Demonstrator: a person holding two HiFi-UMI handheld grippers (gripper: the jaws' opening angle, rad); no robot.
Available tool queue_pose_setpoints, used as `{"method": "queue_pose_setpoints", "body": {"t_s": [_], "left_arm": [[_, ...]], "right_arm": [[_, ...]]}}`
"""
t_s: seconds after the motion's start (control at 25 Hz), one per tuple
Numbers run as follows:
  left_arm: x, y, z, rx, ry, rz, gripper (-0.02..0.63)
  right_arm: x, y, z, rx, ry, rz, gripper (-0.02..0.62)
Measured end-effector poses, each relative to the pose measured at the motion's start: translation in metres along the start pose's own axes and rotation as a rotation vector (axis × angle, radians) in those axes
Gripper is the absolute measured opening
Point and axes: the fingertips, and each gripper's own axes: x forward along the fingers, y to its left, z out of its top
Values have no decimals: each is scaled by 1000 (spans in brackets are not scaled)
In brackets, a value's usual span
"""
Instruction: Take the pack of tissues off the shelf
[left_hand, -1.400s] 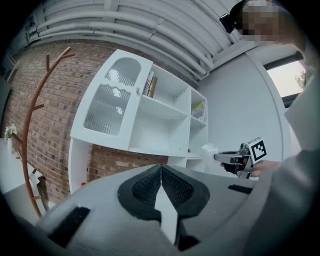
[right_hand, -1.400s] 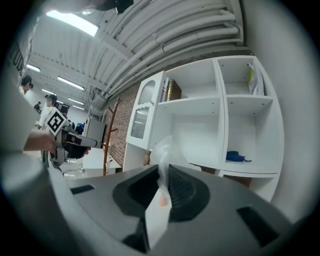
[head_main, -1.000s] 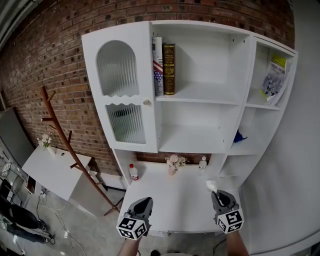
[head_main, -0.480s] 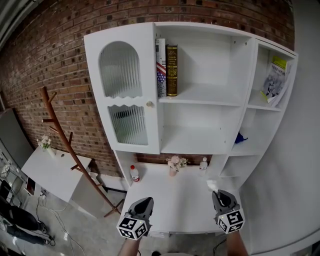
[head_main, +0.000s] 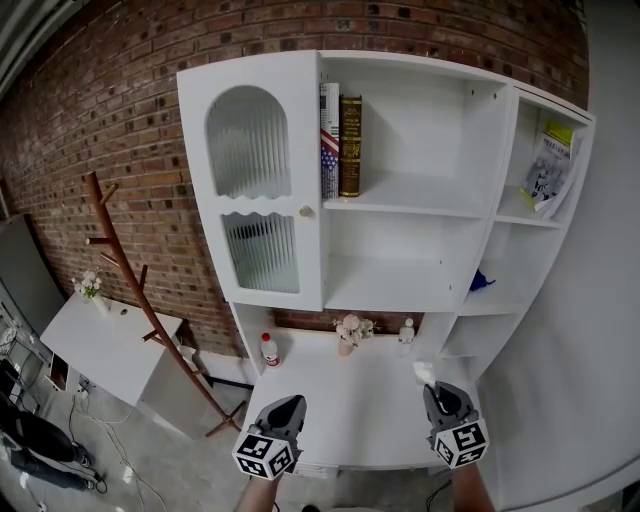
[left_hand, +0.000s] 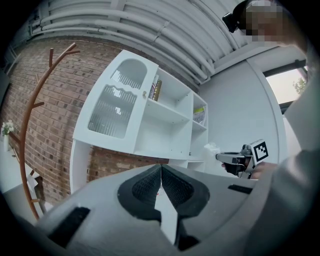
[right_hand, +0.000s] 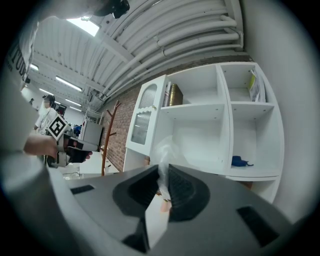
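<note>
change: almost none; the shelf unit (head_main: 500, 170) sits slightly further right in the head view than a moment ago, which reads as the head turning, while both grippers keep their spots over the front edge of the desk top (head_main: 350, 400)
right gripper (right_hand: 164, 172): jaws clamped on a crinkly white bit of wrapping that sticks out past their tips
left gripper (left_hand: 160, 170): jaws together with nothing between them, near the left front corner of the desk top
pack of tissues (right_hand: 162, 149): judged to be the white thing in the right gripper, clear of every shelf, above the desk top near its right front corner
meaning for the task: the pack looks already off the shelf; the hold is steady, and little seems left but to carry it away or set it down
hard to make out: the jaws hide most of the pack, so its shape and any print cannot be told; whatever is behind the ribbed glass door (head_main: 255, 190) is blurred; the blue thing (head_main: 480, 280) on a right-hand shelf is too small to name
</note>
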Motion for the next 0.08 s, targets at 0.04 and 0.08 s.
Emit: {"method": "queue_pose_setpoints", "body": {"t_s": [0.04,0.08], "left_arm": [[-1,1,0,0,1,0,26],[-1,1,0,1,1,-1,26]], "right_arm": [[0,1,0,0,0,0,51],[0,2,0,1,0,1,51]]}}
